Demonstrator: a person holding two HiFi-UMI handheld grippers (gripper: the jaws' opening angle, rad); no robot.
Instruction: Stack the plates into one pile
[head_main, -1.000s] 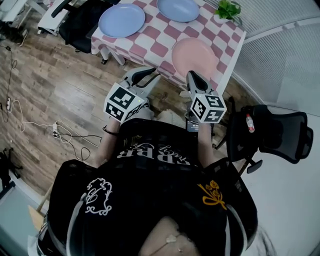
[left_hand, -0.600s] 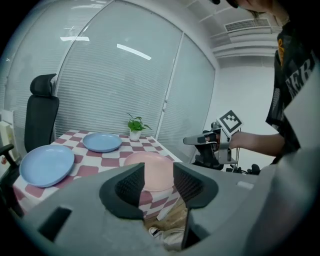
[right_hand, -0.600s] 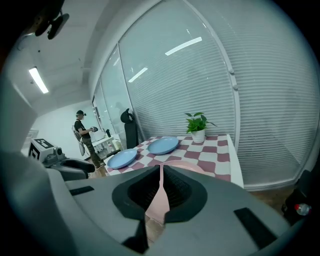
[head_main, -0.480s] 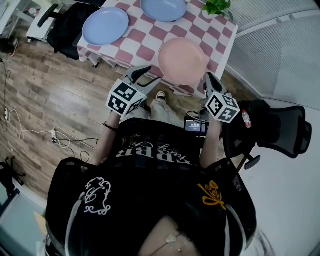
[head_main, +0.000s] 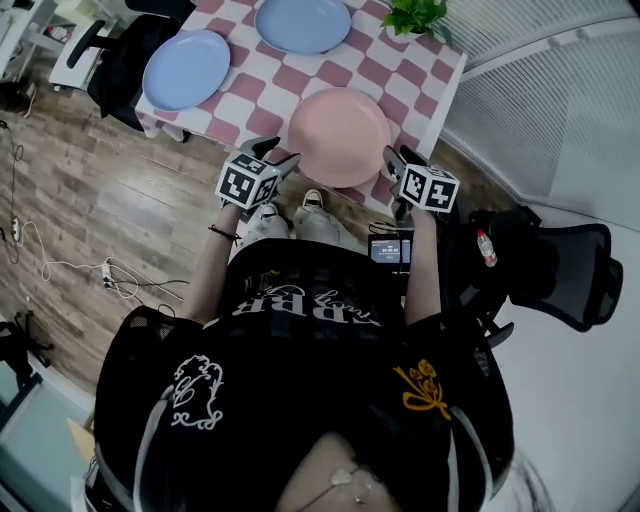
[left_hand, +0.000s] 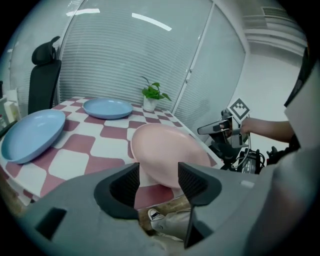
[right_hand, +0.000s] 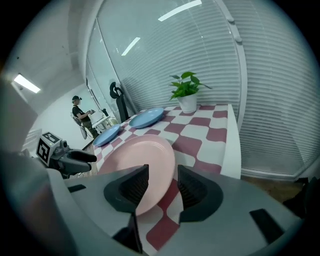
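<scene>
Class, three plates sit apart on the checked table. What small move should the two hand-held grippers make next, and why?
Probably ease both forward onto the near rim of the pink plate, the closest one. The left hand-held gripper and right hand-held gripper flank it. Their jaws have just been opening, and the rim lines up with each gap but is not yet pinched.

Evenly bright and soft, lit by long ceiling strip lights (left_hand: 150, 21) high above the left gripper (left_hand: 158, 175), perhaps with daylight through white slatted blinds (right_hand: 270, 100) beyond the right gripper (right_hand: 161, 182). Heavy fisheye bending, black corners in both gripper views. Slight softness nearest the lens. Faint shadows only.
</scene>
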